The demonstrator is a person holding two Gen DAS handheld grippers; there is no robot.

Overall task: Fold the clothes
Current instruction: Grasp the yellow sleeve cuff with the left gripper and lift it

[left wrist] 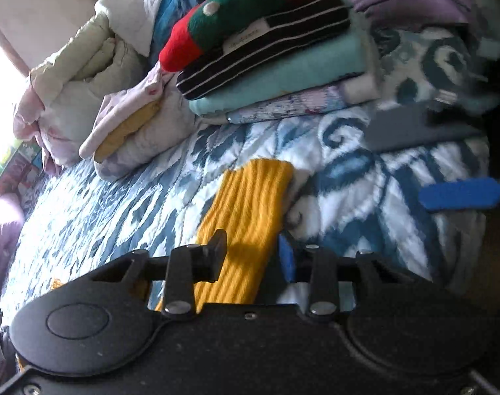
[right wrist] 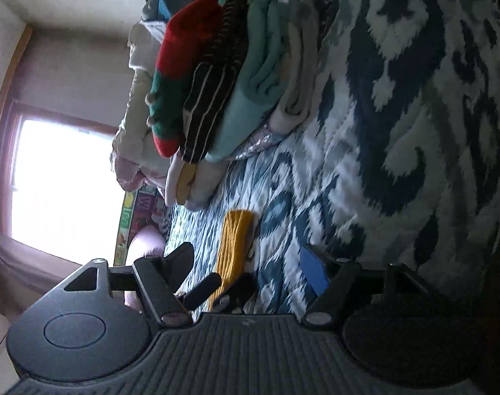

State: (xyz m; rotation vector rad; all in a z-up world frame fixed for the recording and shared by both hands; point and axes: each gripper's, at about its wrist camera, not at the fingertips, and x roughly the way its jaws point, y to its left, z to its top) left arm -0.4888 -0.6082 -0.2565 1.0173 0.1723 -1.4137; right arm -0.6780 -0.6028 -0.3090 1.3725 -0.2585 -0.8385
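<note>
Yellow ribbed knit (left wrist: 246, 217) lies flat on the quilt (left wrist: 118, 204) — clamped between left gripper (left wrist: 253, 250) jaws; right gripper (right wrist: 250, 263) wide, holding nothing.

Left wrist view: sat low and close over the quilt (left wrist: 101, 204), tilted down.
Right wrist view: rolled sideways, near the quilt, faced the window (right wrist: 62, 181).
Shared: yellow knit piece (left wrist: 246, 217), folded clothes stack (left wrist: 273, 65).

The yellow knit piece (left wrist: 246, 217) runs hidden under the left claw (left wrist: 253, 253).
</note>
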